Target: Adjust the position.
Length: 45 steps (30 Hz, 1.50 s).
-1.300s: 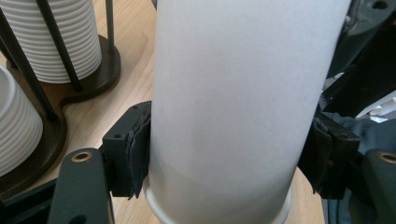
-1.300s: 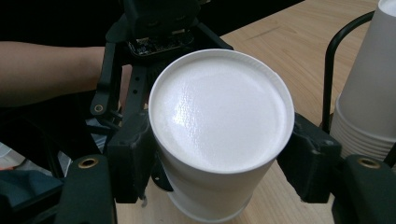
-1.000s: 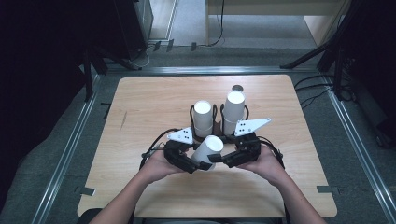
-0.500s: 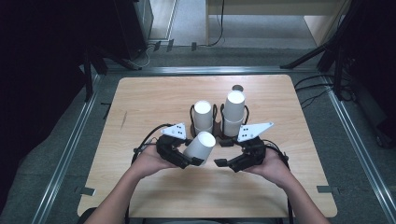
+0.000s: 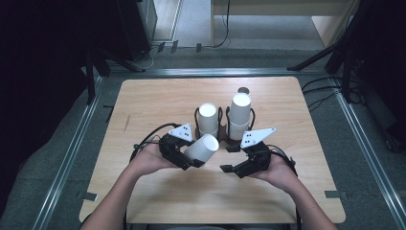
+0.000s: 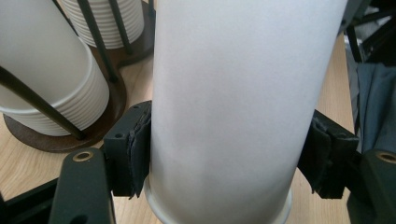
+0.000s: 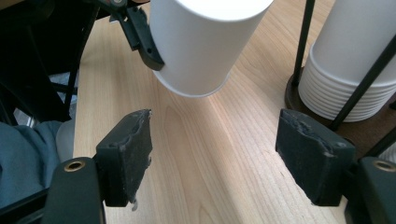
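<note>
One wooden table (image 5: 153,100) is present. Two stacks of white paper cups are counted in one dark wire holder (image 5: 224,140): left stack (image 5: 208,119), right stack (image 5: 240,114). One single cup (image 5: 202,149) and two grippers are counted: left (image 5: 191,163), right (image 5: 229,167).

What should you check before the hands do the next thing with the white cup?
1. Left gripper clamped on the white cup: ok, pads press both sides.
2. Right gripper open, nothing between its jaws: ok.
3. Cup off the table: ok, held tilted.
4. Two cup stacks upright in their holder: ok.
5. Is it one cup or several nested: cannot tell.
</note>
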Tool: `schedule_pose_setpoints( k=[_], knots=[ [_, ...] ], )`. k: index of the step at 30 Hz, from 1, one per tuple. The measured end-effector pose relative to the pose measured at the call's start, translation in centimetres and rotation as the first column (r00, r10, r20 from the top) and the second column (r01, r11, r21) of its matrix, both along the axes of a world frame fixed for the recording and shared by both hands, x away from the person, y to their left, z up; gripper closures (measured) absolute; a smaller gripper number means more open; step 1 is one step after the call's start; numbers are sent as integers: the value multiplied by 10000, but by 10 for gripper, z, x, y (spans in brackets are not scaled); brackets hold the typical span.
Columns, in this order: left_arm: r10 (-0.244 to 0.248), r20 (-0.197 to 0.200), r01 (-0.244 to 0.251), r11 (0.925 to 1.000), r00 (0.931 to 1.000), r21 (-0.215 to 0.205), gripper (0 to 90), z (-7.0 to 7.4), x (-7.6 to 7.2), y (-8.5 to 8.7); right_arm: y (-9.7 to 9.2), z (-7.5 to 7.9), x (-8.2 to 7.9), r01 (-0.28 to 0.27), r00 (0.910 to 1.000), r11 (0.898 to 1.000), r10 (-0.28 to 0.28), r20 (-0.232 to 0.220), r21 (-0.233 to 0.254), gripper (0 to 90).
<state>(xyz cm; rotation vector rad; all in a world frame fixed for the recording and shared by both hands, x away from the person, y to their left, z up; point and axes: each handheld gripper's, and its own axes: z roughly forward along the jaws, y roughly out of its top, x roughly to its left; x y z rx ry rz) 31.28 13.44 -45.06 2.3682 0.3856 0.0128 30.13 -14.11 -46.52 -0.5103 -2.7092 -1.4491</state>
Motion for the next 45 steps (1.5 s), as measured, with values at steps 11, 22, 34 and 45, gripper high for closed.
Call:
schedule_pose_setpoints(
  k=[11, 22, 34, 45],
  knots=[
    [-779, 73, 771, 9938, 9969, 806, 278, 9, 5, -11, 0, 2, 2, -25, 9997, 9998, 20, 254, 212, 272],
    [-1504, -369, 1543, 9758, 9879, 1548, 274, -4, 3, -29, 10, 1, 0, -395, 9987, 9986, 383, 334, 358, 272],
    [-1970, -820, 2062, 9705, 9770, 1250, 272, -9, -1, -37, 22, 1, -2, -921, 9956, 9947, 912, 207, 467, 314],
    [-2095, -786, 2179, 9685, 9746, 1207, 273, -10, -1, -36, 25, 4, -1, -1024, 9947, 9941, 1023, 38, 359, 340]
  ],
)
